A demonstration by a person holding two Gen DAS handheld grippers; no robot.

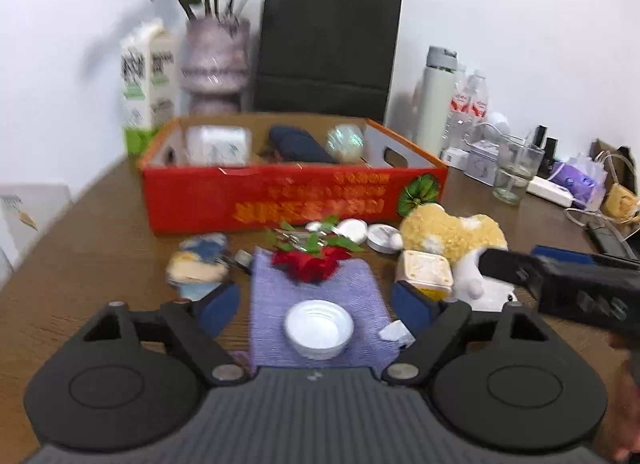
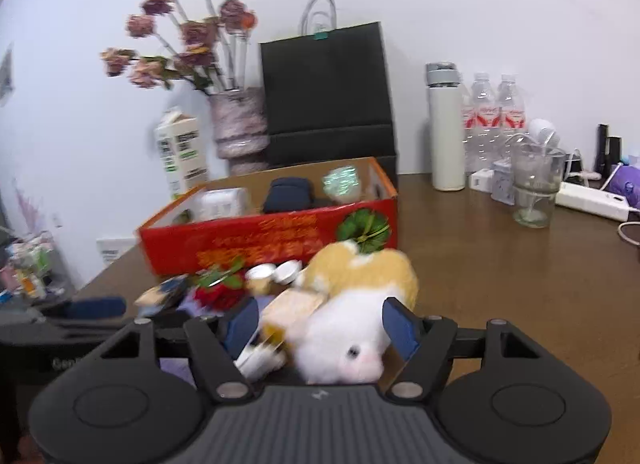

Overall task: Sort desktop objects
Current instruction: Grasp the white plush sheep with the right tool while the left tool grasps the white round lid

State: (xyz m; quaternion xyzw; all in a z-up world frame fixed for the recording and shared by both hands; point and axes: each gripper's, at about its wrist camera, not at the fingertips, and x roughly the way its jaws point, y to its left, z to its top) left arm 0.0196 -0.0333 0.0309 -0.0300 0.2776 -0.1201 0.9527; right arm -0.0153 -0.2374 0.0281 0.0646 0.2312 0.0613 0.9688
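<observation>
Straddling the plush toy [image 2: 352, 328] lying before the red box [image 2: 280, 240], right gripper [image 2: 320, 328] jaws wide, not yet pinching; left gripper [image 1: 316, 304] wide over purple cloth [image 1: 320, 304]; plush soft, light, so grab mid-body.

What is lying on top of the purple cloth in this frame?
On the purple cloth: a white bowl-shaped lid near the front and a red artificial rose across its far edge. Whatever lies beneath the cloth is covered.
</observation>
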